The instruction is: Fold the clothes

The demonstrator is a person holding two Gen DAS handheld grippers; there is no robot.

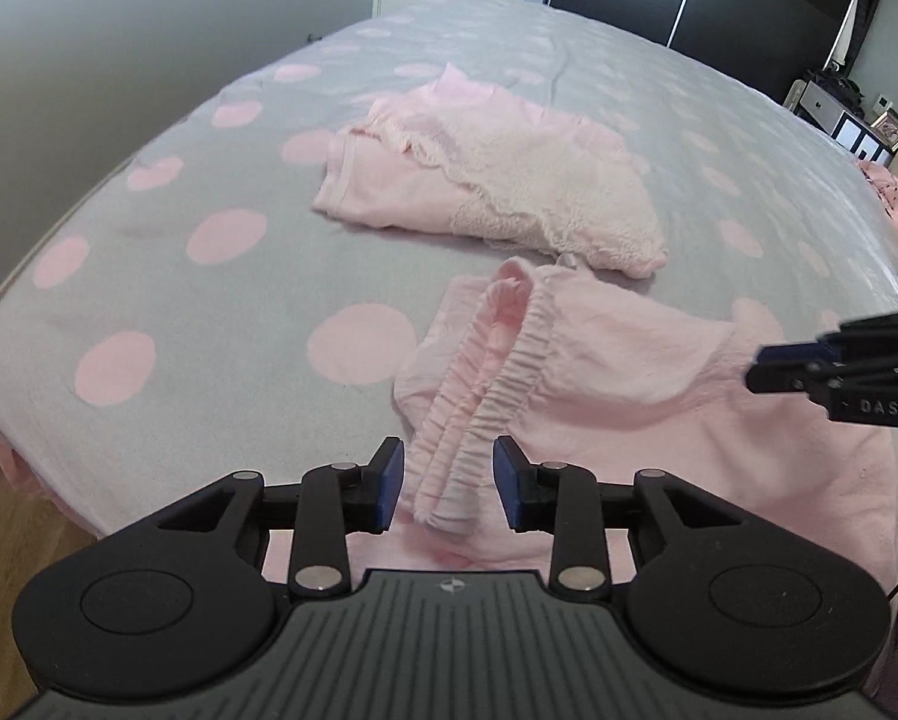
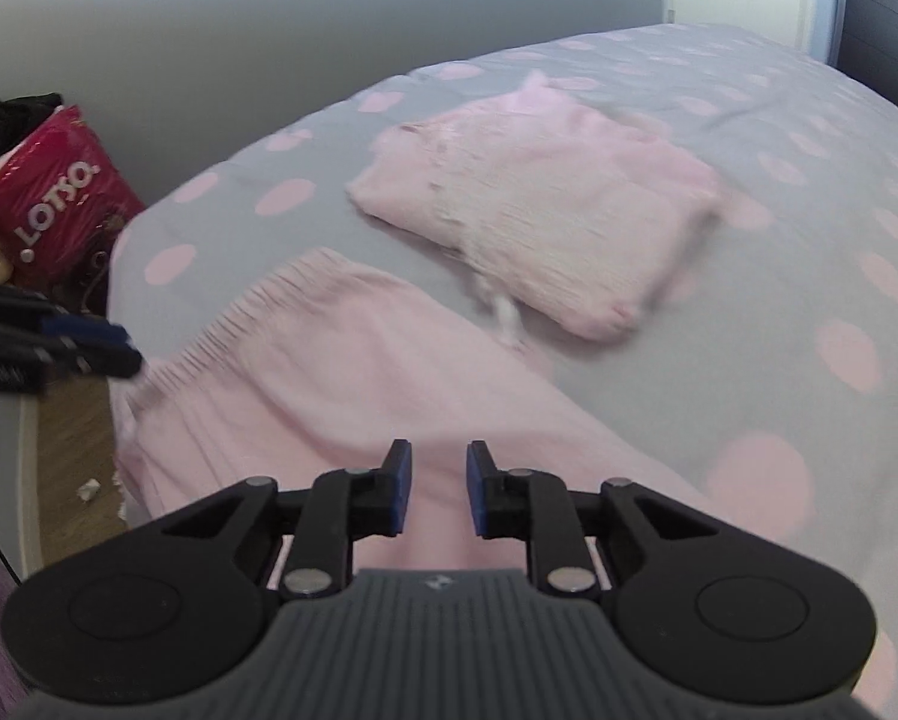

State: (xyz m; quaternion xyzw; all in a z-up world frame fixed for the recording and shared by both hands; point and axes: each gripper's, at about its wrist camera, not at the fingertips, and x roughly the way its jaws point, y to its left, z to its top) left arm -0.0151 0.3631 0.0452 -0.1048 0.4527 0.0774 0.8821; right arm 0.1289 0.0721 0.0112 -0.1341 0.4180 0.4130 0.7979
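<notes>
Right wrist view motion-blurred, folded pink top (image 2: 544,228) smeared, pink trousers (image 2: 329,372) cut off below

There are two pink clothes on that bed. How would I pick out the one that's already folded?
Start at the grey bedspread with pink dots. Two pale pink garments lie on it; the folded one is the farther bundle, beyond the pink trousers spread near the grippers. It is a compact rectangle with a fluffy, lace-edged cream panel on top, while the trousers show a gathered elastic waistband.
</notes>
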